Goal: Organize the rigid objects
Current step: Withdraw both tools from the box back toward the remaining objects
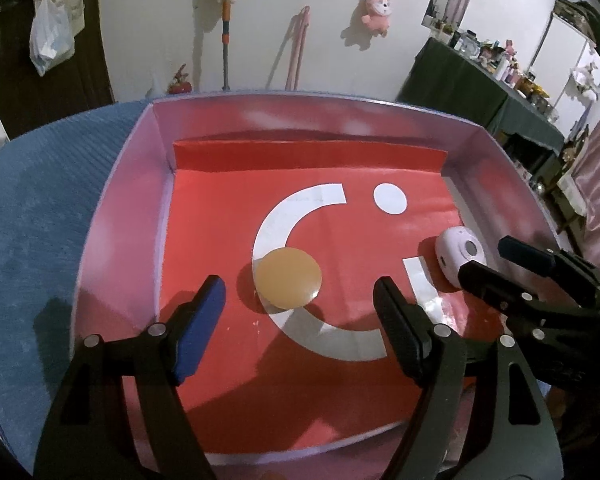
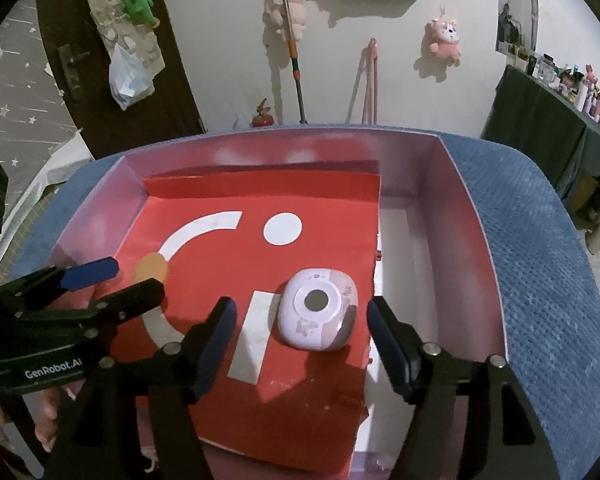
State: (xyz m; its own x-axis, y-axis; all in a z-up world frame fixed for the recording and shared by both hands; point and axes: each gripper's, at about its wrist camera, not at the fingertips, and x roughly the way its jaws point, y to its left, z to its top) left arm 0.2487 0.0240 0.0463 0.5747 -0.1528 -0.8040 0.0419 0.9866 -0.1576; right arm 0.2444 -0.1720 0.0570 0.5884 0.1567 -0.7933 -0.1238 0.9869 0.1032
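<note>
Nearest, the left gripper (image 1: 296,304) stands released above the red sheet (image 1: 220,240), its fingers apart and clear of the tan disc (image 1: 287,278) lying just beyond. The right gripper (image 2: 300,332) is likewise released, straddling the pink rounded device (image 2: 318,314) without touching it. Both things lie inside the pink box (image 1: 260,116).

One shallow box (image 1: 112,216) with one red liner sheet (image 1: 204,248). Inside, two loose items: one tan round disc (image 1: 287,278), lying ahead between the left jaws, and one pale pink rounded device (image 2: 318,309), lying ahead between the right jaws.
</note>
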